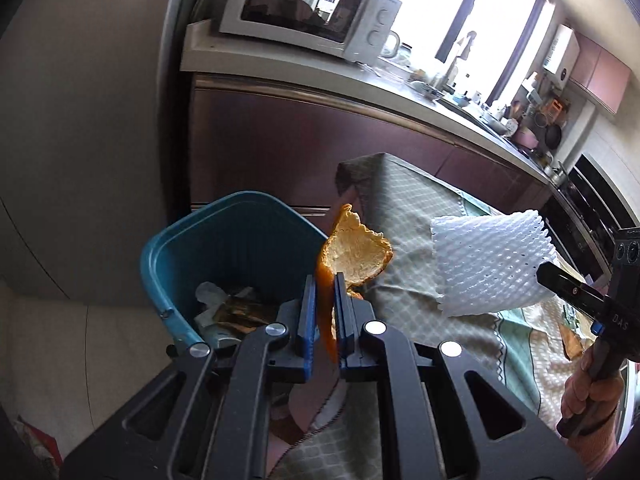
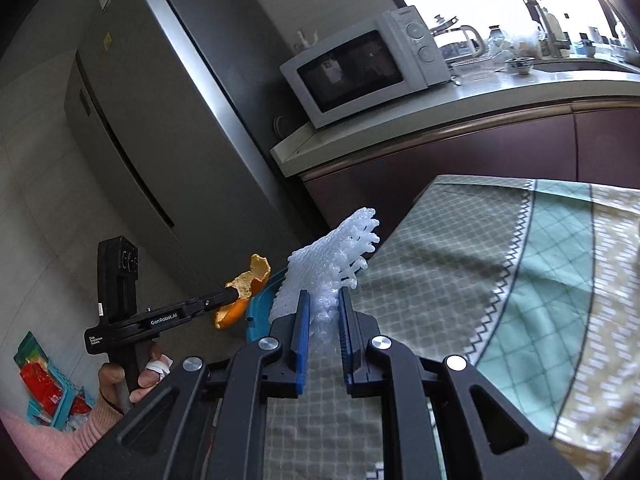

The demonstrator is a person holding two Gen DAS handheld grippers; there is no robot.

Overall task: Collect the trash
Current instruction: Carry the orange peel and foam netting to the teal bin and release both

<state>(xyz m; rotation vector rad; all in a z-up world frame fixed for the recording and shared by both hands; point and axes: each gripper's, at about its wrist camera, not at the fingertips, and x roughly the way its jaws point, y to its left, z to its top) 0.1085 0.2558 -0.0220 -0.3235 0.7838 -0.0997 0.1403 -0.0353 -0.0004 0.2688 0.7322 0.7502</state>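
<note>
- Through the left wrist view I see my left gripper (image 1: 323,280) clenched on a piece of orange peel (image 1: 356,250), which stands up at mid-frame, just right of the teal bin (image 1: 168,264).
- Only this view looks into the bin: crumpled paper and brownish scraps lie at its bottom, partly hidden behind my own gripper body.
- At the right edge of the same frame my right gripper (image 1: 546,274) pinches a white foam net (image 1: 488,264) above the patterned tablecloth (image 1: 404,200); the hand below it is cut off by the frame edge.
- The right wrist view shows the right gripper (image 2: 323,294) grasping that foam net (image 2: 336,256) at centre, and the net hides nearly all of the bin (image 2: 260,312), leaving a sliver of rim.
- Only this view shows the grey fridge (image 2: 160,120) in the upper left and a bandaged finger on the left hand (image 2: 136,380) at lower left.
- The microwave (image 2: 360,68) sits on the counter in both views; the items by the bright window are too washed out for me to name.
</note>
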